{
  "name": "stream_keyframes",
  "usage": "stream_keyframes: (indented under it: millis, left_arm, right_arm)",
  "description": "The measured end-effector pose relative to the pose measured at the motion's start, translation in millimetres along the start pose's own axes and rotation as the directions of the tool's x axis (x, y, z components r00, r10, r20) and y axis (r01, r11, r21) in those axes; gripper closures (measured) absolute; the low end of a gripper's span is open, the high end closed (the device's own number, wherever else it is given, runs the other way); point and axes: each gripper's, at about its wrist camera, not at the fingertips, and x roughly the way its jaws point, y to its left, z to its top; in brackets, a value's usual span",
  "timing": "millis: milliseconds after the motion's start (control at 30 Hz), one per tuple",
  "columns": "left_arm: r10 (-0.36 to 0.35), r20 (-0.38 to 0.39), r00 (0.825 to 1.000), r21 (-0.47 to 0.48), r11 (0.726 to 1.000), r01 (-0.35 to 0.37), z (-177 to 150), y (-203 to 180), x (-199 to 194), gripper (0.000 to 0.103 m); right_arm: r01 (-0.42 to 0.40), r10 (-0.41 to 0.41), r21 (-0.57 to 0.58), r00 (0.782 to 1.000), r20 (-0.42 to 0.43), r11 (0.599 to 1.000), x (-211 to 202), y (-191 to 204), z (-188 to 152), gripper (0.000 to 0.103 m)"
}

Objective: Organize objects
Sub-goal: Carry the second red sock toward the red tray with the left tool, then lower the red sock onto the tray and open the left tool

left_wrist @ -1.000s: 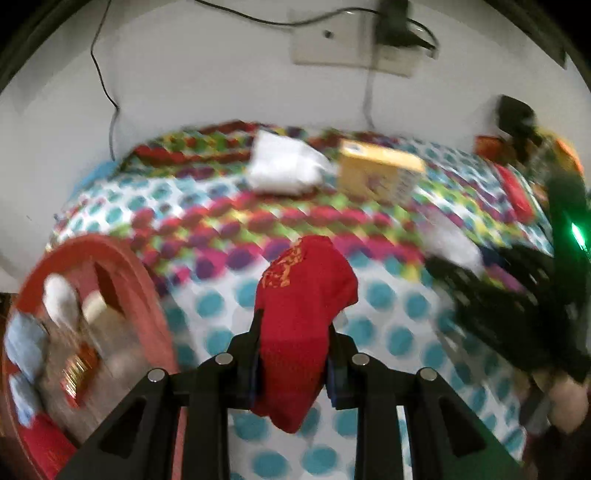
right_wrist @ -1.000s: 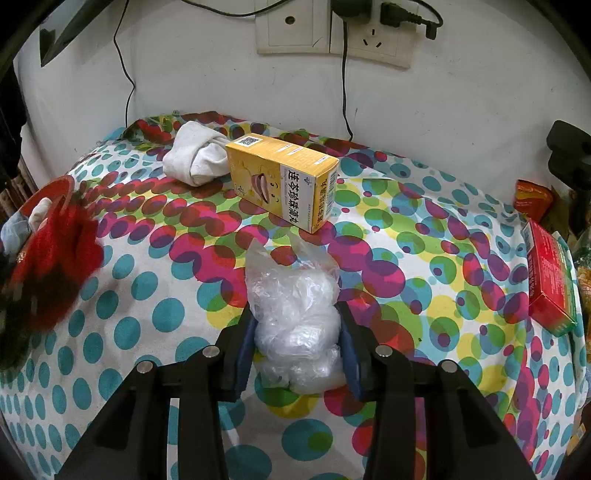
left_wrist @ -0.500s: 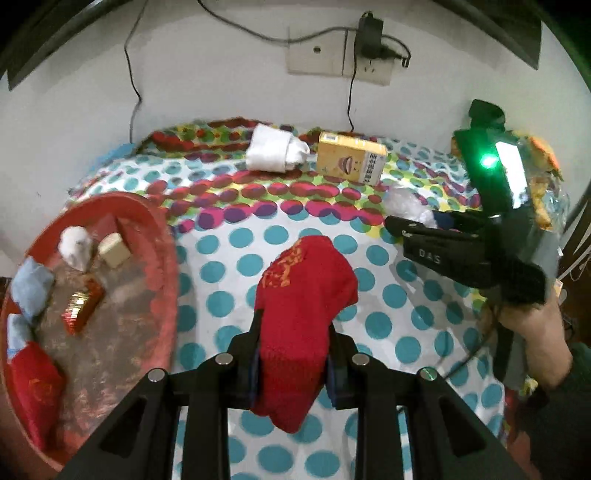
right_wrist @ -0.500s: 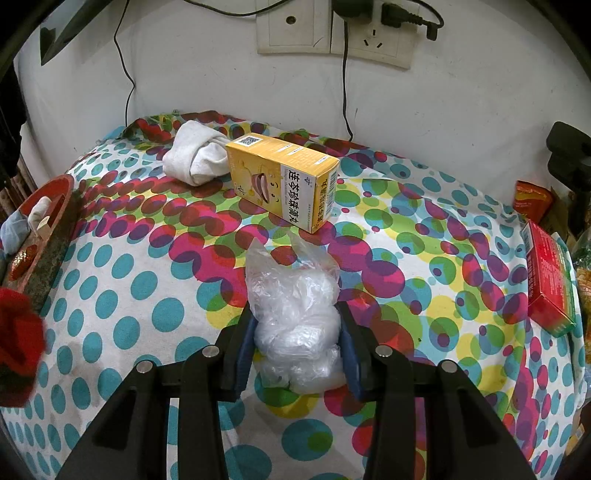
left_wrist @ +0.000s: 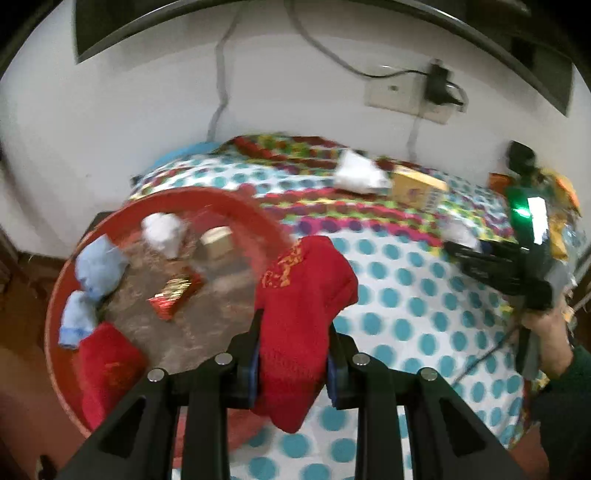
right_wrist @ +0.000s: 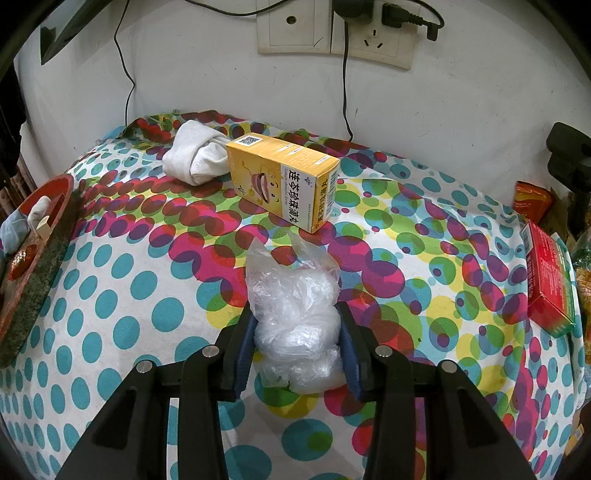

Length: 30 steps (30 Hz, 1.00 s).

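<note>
My left gripper (left_wrist: 293, 332) is shut on a red sock (left_wrist: 299, 310) with gold print, held above the right edge of a round red tray (left_wrist: 59, 266). The tray holds a second red sock (left_wrist: 107, 365), pale blue cloths (left_wrist: 96, 269), a white bundle (left_wrist: 164, 230), a small beige box (left_wrist: 218, 240) and a red-gold packet (left_wrist: 173, 295). My right gripper (right_wrist: 297, 325) is shut on a crumpled clear plastic bag (right_wrist: 295, 314) resting on the dotted cloth (right_wrist: 129, 280). In the left wrist view the right gripper (left_wrist: 461, 251) shows at the far right, held by a hand.
A yellow carton (right_wrist: 284, 181) lies behind the bag, a rolled white sock (right_wrist: 195, 158) to its left. A red box (right_wrist: 550, 280) sits at the cloth's right edge beside snack packets (right_wrist: 532, 199). Wall sockets (right_wrist: 332, 33) with cables are above. The tray (right_wrist: 40, 258) overhangs the table's left side.
My left gripper has carried the red sock leftward, from over the dotted cloth to over the tray's edge. The right gripper and its bag have stayed still.
</note>
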Motion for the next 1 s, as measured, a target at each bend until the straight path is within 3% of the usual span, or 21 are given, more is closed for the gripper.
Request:
stream_keyframes:
  millis: [267,467,767,1000]
  left_arm:
    - [0.059,-0.017,0.998,-0.062,0.996,-0.06,18.1,69.5,6.2,0.076]
    - [0.049,-0.053,0.997,-0.142,0.988,-0.056,22.6,114.0,23.0,0.076]
    - [0.116,-0.079,0.99,-0.153,0.98,-0.127,35.3,143.0,48.1,0.076]
    - [0.113,-0.094,0.989,-0.149,0.981,-0.127,36.7,149.2,65.9,0.073]
  right_arm:
    - [0.003,-0.003,-0.003,1.0,0.0,1.0,-0.1,0.0,0.4,0.063]
    - [0.005,-0.005,-0.006,1.0,-0.001,1.0,-0.2,0.2,0.8,0.063]
    - [0.004,-0.004,-0.006,1.0,-0.001,1.0,-0.5,0.4,1.3,0.063]
    - [0.004,-0.004,-0.007,1.0,-0.001,1.0,-0.8,0.3,1.7,0.063]
